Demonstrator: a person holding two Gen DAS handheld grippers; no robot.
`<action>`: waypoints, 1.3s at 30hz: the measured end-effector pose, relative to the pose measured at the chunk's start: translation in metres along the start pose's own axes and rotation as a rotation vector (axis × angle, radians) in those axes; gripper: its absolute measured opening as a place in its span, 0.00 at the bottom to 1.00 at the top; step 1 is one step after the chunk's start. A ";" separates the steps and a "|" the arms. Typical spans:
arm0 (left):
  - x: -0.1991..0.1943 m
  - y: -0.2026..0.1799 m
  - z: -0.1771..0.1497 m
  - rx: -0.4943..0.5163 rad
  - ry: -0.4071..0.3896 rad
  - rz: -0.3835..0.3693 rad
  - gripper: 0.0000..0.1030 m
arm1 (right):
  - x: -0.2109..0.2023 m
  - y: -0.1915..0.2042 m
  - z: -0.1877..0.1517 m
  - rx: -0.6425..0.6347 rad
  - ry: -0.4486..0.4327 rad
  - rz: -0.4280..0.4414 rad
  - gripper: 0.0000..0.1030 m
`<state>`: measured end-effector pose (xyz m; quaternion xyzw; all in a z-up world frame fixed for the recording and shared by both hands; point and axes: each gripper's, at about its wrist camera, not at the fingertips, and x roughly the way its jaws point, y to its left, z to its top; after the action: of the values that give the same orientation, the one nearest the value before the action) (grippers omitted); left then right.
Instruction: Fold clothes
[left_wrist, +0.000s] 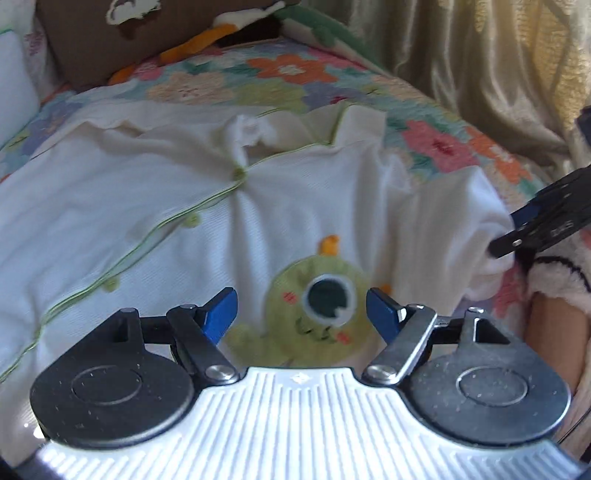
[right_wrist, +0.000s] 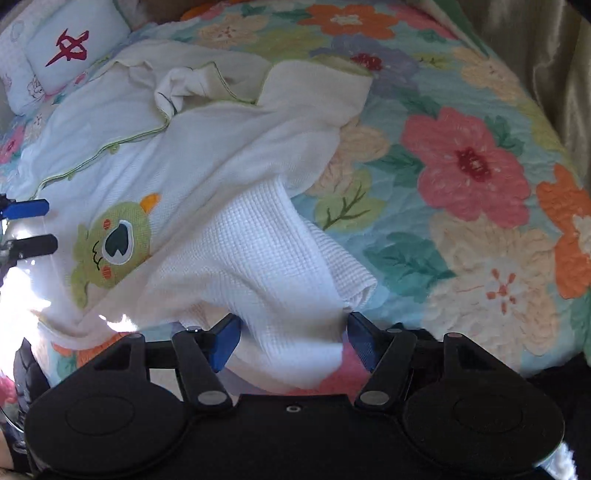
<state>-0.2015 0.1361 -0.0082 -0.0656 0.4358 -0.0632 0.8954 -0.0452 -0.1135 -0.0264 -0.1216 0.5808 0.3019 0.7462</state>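
A white waffle-knit child's top (left_wrist: 155, 206) with green piping, green buttons and a green one-eyed monster patch (left_wrist: 317, 310) lies spread on the flowered bedspread (left_wrist: 280, 77). My left gripper (left_wrist: 301, 314) is open and empty, hovering over the patch. In the right wrist view the top (right_wrist: 207, 147) lies at left with one sleeve (right_wrist: 266, 251) reaching toward me. My right gripper (right_wrist: 293, 339) is open, its jaws either side of the sleeve's cuff end. The left gripper's fingers (right_wrist: 33, 225) show at the left edge. The right gripper shows in the left wrist view (left_wrist: 532, 229) at the sleeve.
A brown cushion (left_wrist: 110, 40) and white pillow (left_wrist: 14, 88) sit at the bed's head. A white pillow with a red mark (right_wrist: 70, 48) lies beyond the top. Beige curtains (left_wrist: 498, 55) hang along the bed's right side. The bedspread (right_wrist: 461, 173) lies bare right of the sleeve.
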 end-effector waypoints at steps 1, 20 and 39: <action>0.004 -0.008 0.004 0.010 -0.013 -0.032 0.74 | 0.003 0.001 0.005 0.013 -0.005 0.007 0.47; 0.035 0.028 0.010 -0.254 -0.135 -0.081 0.25 | -0.016 0.092 0.072 0.029 -0.242 0.435 0.33; 0.033 0.045 0.010 -0.328 -0.149 -0.123 0.25 | 0.059 0.050 0.082 0.059 -0.375 0.322 0.67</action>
<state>-0.1710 0.1751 -0.0349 -0.2418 0.3680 -0.0409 0.8969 -0.0012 -0.0127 -0.0494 0.0526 0.4525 0.4170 0.7865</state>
